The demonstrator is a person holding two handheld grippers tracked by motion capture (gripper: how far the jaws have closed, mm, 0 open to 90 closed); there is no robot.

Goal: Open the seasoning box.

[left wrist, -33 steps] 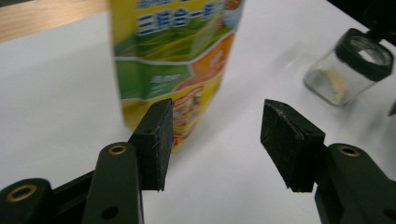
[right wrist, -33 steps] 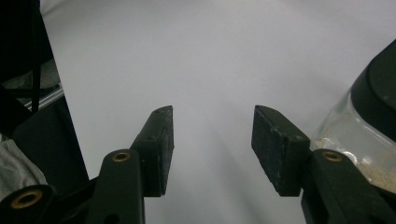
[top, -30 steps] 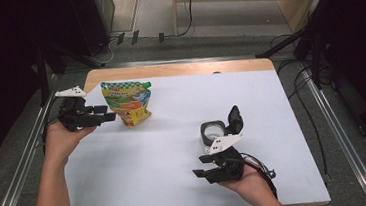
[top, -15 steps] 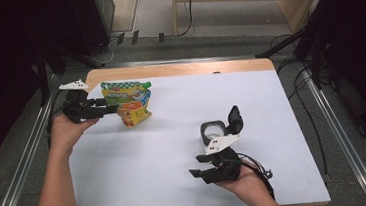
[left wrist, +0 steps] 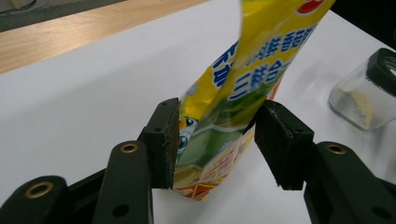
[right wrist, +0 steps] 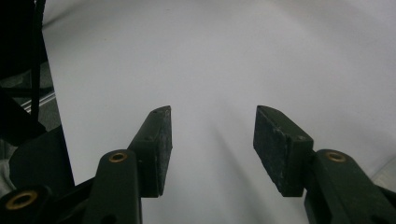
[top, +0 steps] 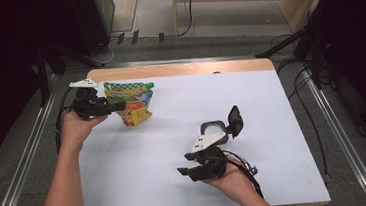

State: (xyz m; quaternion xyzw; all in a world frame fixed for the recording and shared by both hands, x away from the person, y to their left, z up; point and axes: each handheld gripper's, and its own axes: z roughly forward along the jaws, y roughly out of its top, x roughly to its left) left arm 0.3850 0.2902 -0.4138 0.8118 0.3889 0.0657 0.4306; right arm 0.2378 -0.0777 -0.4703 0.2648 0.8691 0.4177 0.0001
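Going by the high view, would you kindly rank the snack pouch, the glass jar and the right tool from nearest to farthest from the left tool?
1. The snack pouch, standing upright at the table's far left, sits between the jaws of the left tool, which have just been closing.
2. The glass jar, right of centre with its black flip lid open.
3. The right tool, near the front edge, just beyond the jar.

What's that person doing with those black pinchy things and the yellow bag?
A person holds a gripper in each hand at a white table. The left gripper has just been closing around a yellow snack pouch that stands between its jaws. The right gripper hangs open over bare table, holding nothing. A small glass jar with its black lid flipped up waits nearby.
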